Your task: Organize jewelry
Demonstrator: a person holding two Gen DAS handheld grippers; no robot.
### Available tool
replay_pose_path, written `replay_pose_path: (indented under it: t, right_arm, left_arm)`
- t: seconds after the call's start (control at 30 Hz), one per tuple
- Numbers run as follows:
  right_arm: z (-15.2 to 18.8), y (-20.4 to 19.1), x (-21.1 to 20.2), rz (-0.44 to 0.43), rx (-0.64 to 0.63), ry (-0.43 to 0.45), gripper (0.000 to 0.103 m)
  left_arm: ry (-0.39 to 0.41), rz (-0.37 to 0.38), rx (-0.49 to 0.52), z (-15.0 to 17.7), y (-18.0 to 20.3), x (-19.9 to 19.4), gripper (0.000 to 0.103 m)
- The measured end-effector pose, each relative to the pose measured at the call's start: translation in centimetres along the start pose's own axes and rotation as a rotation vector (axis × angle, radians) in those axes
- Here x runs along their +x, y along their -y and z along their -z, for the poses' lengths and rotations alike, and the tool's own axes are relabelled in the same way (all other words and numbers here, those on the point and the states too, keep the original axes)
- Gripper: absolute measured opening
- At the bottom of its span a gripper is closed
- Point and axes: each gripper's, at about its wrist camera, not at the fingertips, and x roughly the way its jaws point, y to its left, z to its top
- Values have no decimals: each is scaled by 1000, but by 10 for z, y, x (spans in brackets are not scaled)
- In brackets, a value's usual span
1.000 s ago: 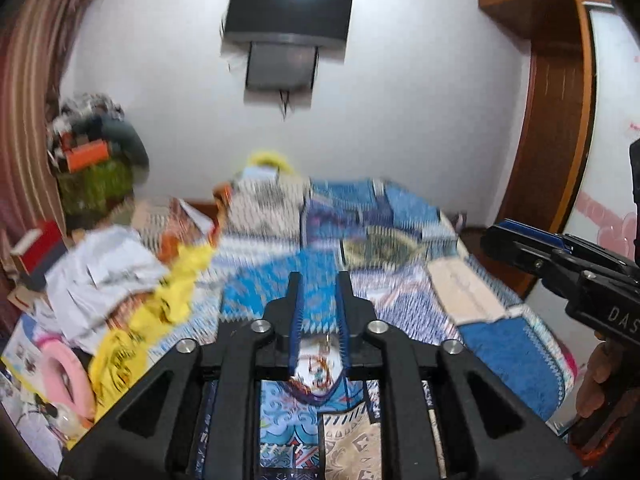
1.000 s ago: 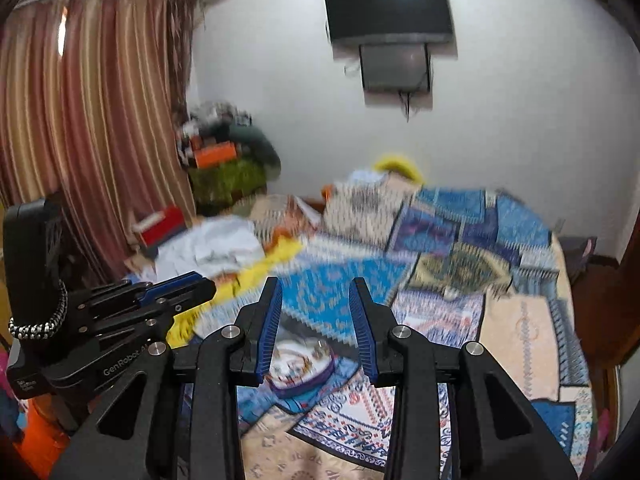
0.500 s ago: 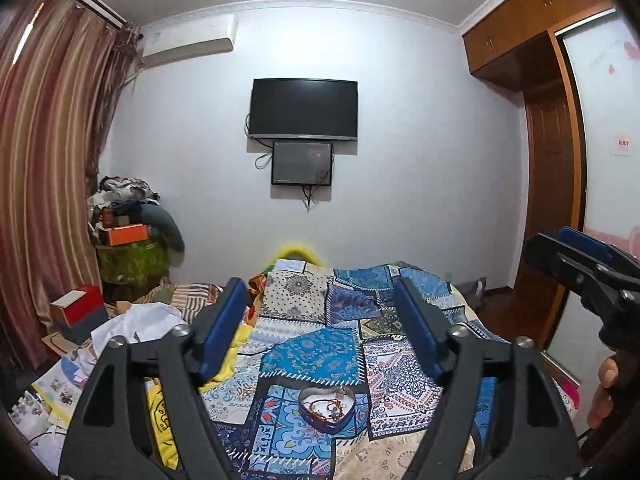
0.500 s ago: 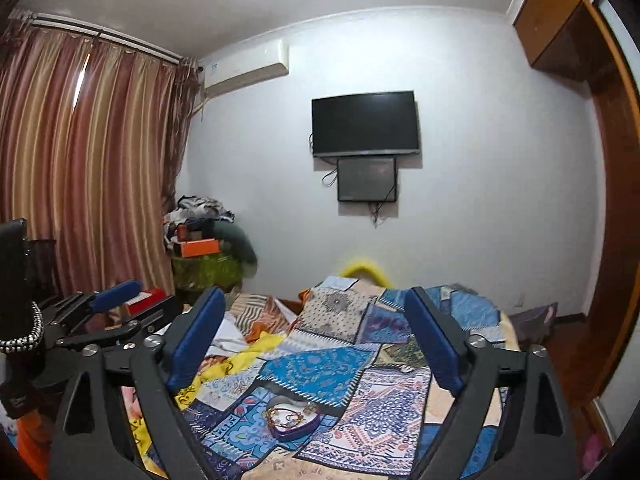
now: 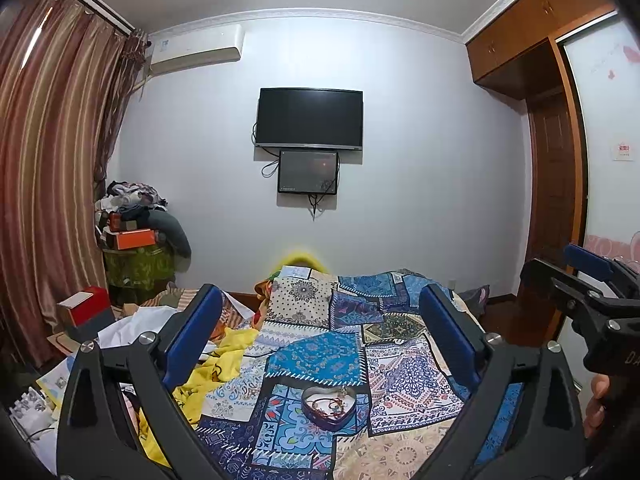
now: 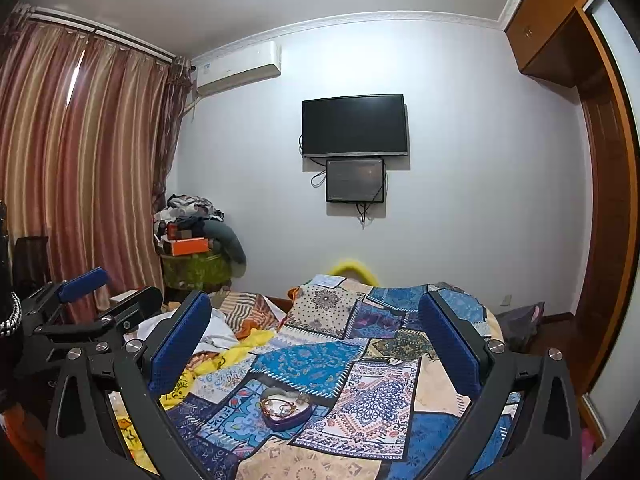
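Observation:
A small heart-shaped purple tin [image 5: 329, 407] with bracelets and chains inside lies open on the patchwork bedspread [image 5: 320, 356]. It also shows in the right wrist view [image 6: 285, 409]. My left gripper [image 5: 320, 334] is wide open and empty, held well above and back from the tin. My right gripper [image 6: 316, 340] is also wide open and empty, at a similar height. The right gripper shows at the right edge of the left wrist view [image 5: 592, 300], and the left gripper at the left edge of the right wrist view [image 6: 84, 312].
Loose clothes, a yellow cloth [image 5: 216, 372] and papers clutter the bed's left side. A red box [image 5: 84, 308] and a piled stool [image 5: 138, 248] stand by the curtain. A television [image 5: 309, 118] hangs on the far wall. A wooden wardrobe [image 5: 556, 184] is at right.
Both grippers have opened from nearly shut to wide open and have pulled up and back from the tin, so the whole room is now in view.

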Motion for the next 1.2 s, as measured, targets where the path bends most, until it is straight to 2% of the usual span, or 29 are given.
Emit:
replay_pose_path:
  t: [0.27, 1.2]
  right_arm:
    - [5, 0, -3, -1, -10, -4, 103]
    - [7, -2, 0, 0, -18, -33, 103]
  left_arm:
    - [-3, -2, -7, 4, -1, -1, 102]
    - [-14, -12, -11, 9, -1, 5, 102]
